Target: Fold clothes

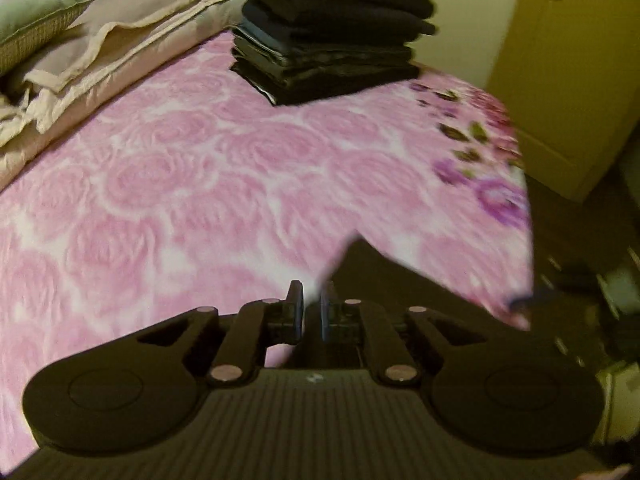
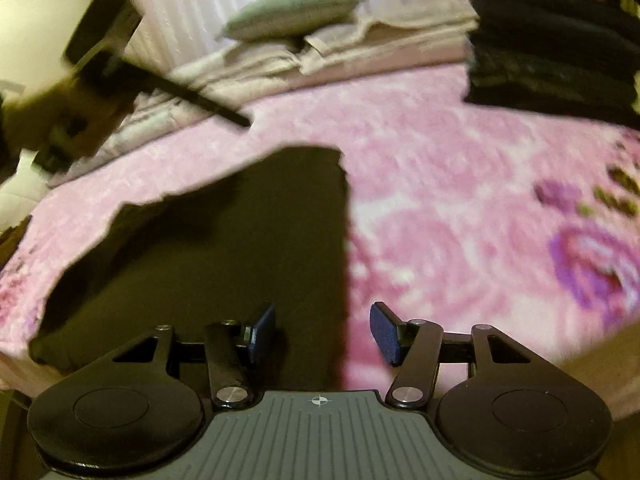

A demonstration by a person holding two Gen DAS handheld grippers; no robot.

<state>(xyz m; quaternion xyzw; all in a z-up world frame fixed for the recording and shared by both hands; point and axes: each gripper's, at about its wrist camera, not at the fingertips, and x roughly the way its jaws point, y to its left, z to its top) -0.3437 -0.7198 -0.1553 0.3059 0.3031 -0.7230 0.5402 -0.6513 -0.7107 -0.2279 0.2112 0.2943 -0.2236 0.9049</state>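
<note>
A dark garment (image 2: pixel 240 260) lies flat on the pink rose-patterned blanket (image 2: pixel 440 200). My right gripper (image 2: pixel 322 332) is open at the garment's near edge. Its left finger is over the cloth and its right finger is over the blanket. In the left wrist view the same garment (image 1: pixel 384 280) shows just beyond and to the right of my left gripper (image 1: pixel 312 308), whose blue pads stand almost together with only a thin slit and no cloth visible between them. The right wrist view shows the left gripper (image 2: pixel 100 60) blurred, raised at the far left.
A tall stack of folded dark clothes (image 1: pixel 332 40) stands at the far side of the bed. Beige bedding (image 1: pixel 120 52) and a green pillow (image 2: pixel 292 12) lie along the head end. The bed edge drops to the floor on the right, by a yellow wardrobe (image 1: pixel 560 80).
</note>
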